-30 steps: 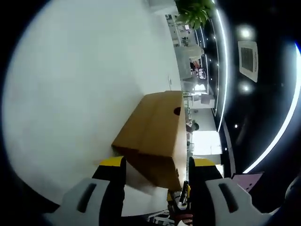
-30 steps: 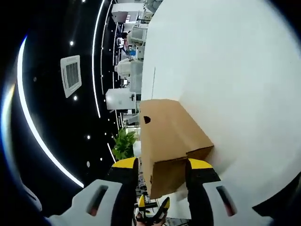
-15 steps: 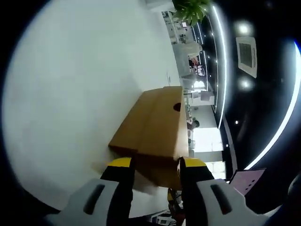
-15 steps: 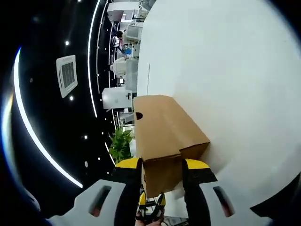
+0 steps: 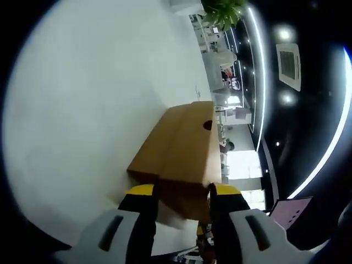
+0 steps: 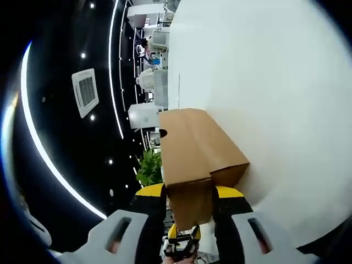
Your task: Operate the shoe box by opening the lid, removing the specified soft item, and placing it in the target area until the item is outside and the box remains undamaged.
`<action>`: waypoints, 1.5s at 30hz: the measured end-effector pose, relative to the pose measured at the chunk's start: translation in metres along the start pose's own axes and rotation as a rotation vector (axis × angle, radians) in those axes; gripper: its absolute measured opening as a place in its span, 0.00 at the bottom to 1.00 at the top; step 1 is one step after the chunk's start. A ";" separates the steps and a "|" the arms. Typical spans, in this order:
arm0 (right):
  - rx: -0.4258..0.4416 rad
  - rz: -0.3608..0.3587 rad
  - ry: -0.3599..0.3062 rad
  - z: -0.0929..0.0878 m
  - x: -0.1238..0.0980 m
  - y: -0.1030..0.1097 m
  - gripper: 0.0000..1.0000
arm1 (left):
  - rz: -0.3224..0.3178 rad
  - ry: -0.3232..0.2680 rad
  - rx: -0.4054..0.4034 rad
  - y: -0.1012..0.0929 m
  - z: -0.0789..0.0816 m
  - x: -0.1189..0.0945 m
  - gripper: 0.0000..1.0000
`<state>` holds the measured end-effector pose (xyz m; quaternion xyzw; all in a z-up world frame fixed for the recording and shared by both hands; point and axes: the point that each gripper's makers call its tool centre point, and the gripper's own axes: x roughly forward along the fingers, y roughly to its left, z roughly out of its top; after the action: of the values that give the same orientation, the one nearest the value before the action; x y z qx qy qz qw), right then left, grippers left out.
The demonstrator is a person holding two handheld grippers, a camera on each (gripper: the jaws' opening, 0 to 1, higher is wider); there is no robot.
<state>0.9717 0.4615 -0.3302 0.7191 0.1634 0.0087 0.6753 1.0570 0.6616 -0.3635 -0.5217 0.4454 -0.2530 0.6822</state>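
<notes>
Both sets of jaws have pinched in compared with a second ago, when they stood wider around the box ends; over the last half second almost nothing has shifted. Now my left gripper (image 5: pixel 177 192) has its yellow-tipped jaws narrowed onto the near end of the shoe box (image 5: pixel 184 148), and my right gripper (image 6: pixel 188 193) is doing the same thing at the opposite end, jaws pressed against the short end flap (image 6: pixel 190 203). So I've got the box pinned from both ends. My guess is that's to steady it and get a grip on the lid edge before lifting, since squeezing one side alone would just slide it around or dent the cardboard.

Box itself sits on the white counter (image 5: pixel 82 99), plain brown cardboard, lid down over the base, with a small dark round hole (image 5: pixel 207 126) in the side panel. Corners look crisp, no creases or tears that I can spot. Can't see the soft item at all yet, so presumably it's inside.

Further back there's a leafy green plant (image 6: pixel 148 168), and a dark ceiling with curved light strips (image 5: pixel 324 159) and a square vent (image 6: pixel 85 91).
</notes>
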 end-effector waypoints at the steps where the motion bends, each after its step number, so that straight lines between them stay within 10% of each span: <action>1: -0.011 0.001 -0.007 0.000 0.000 0.001 0.27 | -0.015 0.011 0.004 -0.002 -0.001 -0.001 0.31; 30: 0.023 0.012 0.016 0.023 -0.003 -0.006 0.27 | 0.004 -0.020 0.044 -0.028 -0.001 -0.014 0.30; 45: -0.017 0.159 -0.009 0.023 -0.006 0.020 0.25 | -0.019 -0.018 0.058 -0.050 -0.002 -0.020 0.30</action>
<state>0.9756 0.4366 -0.3114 0.7243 0.1027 0.0605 0.6791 1.0521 0.6606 -0.3101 -0.5082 0.4266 -0.2677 0.6986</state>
